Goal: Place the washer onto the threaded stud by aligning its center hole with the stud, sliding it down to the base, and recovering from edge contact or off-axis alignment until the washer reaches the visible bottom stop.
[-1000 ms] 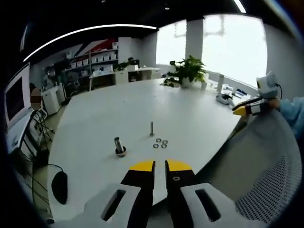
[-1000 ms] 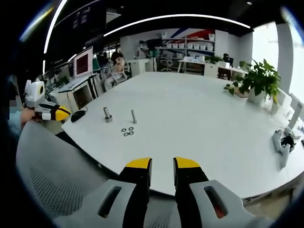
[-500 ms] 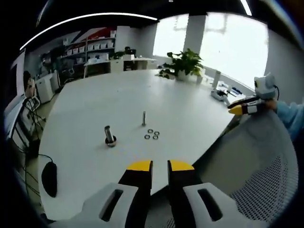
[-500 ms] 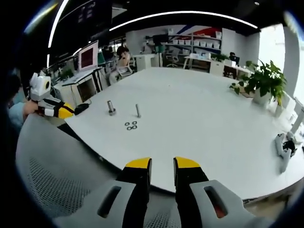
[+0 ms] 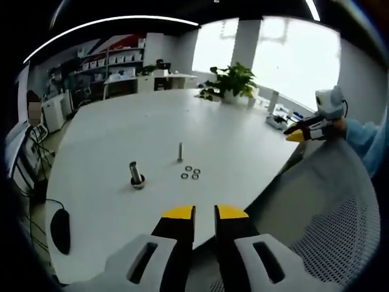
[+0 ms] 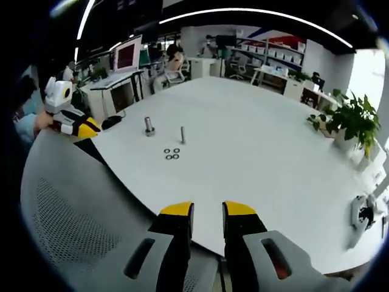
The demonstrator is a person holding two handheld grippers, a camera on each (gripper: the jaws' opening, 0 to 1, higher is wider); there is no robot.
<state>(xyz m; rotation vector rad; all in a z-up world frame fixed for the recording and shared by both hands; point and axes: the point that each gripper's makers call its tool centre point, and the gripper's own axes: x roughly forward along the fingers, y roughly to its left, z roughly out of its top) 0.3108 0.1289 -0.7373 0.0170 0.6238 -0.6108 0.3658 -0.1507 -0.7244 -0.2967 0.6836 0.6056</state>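
Washers (image 5: 189, 174) lie loose on white table (image 5: 243, 146) just beside upright threaded stud (image 5: 180, 151). Left gripper (image 5: 203, 213) and right gripper (image 6: 206, 211): narrow gaps, empty. Left gripper view adds black mouse (image 5: 59, 230); right gripper view a monitor (image 6: 127, 55).

Threaded stud (image 5: 180, 151) (image 6: 182, 134): slim grey metal rod, standing upright on the white table (image 5: 231, 146) (image 6: 255, 140), bare along its visible length.
Washers (image 5: 190, 174) (image 6: 172, 153): small dark metal rings, lying flat in a tight cluster on the tabletop, near the stud's foot but apart from it.
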